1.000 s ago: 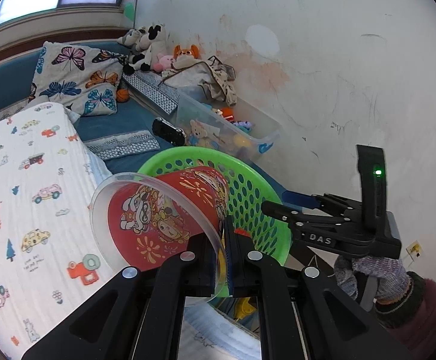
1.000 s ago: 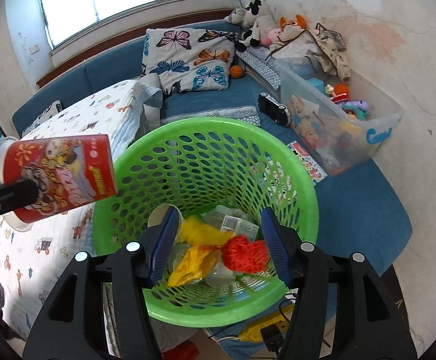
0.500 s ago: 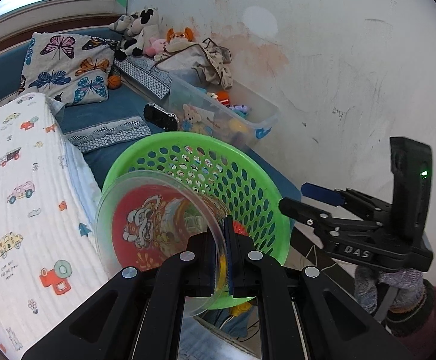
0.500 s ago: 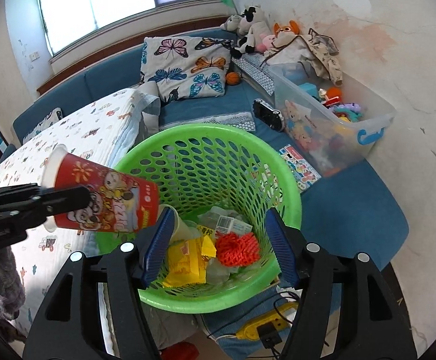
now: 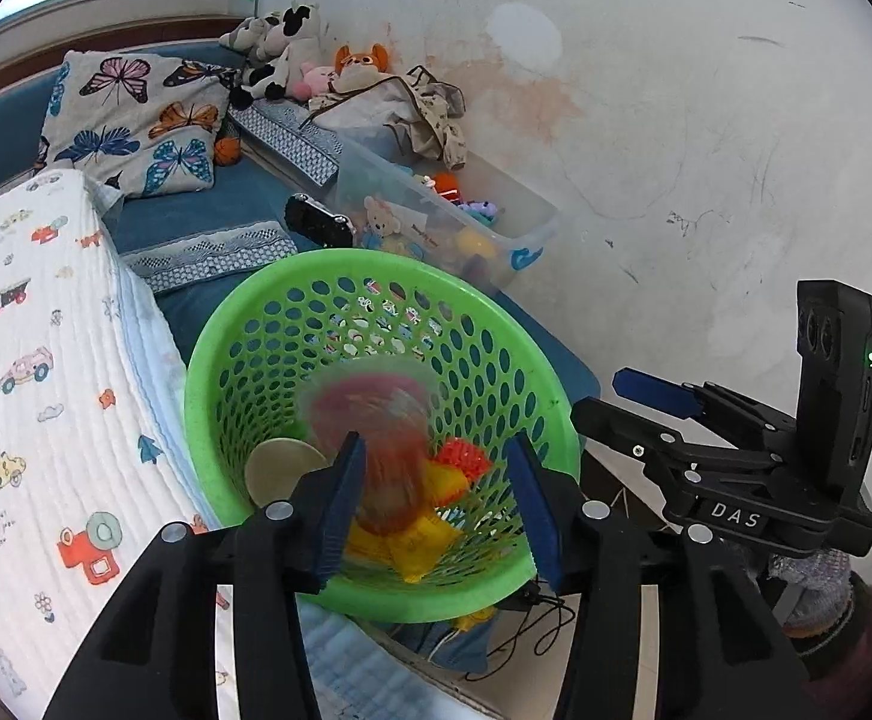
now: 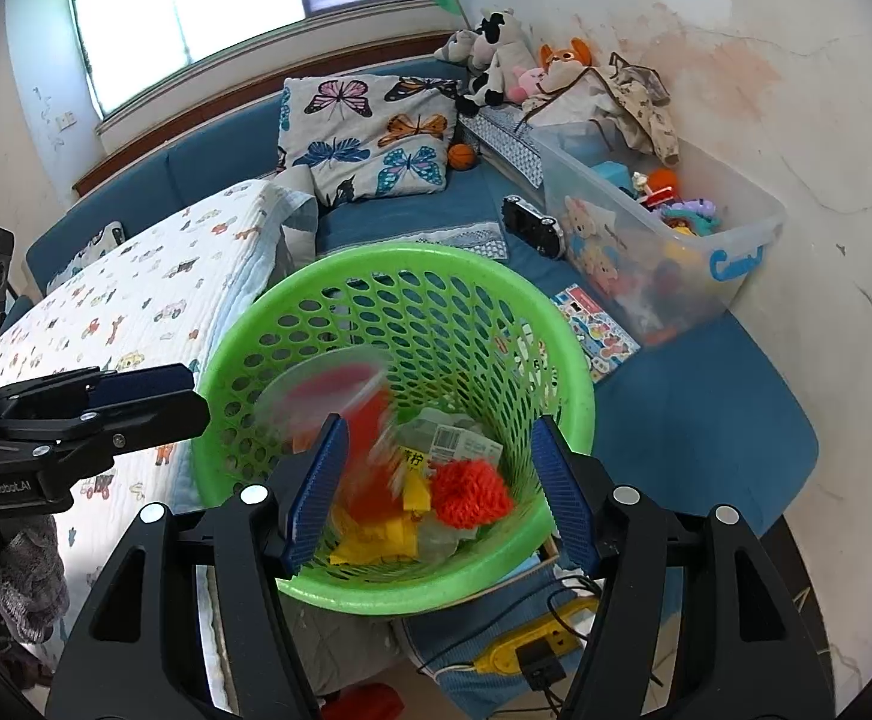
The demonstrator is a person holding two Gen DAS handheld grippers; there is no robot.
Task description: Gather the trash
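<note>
Drop step: your left claw is spread, the blurred red cup falling free into the green basket below. Right claw spread, empty. Next: seek more trash.

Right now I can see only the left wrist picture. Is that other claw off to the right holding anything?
Observer: No. In its own view the right gripper is open, pads wide apart, aimed into the green basket.
Visitor: What is next to that blurry red cup?
Observer: A clear wrapper with a barcode label lies just right of the red cup, inside the basket.
Visitor: Is anything hidden behind the basket?
Observer: A colourful sticker sheet lies flat on the blue couch, by the basket's right side.
</note>
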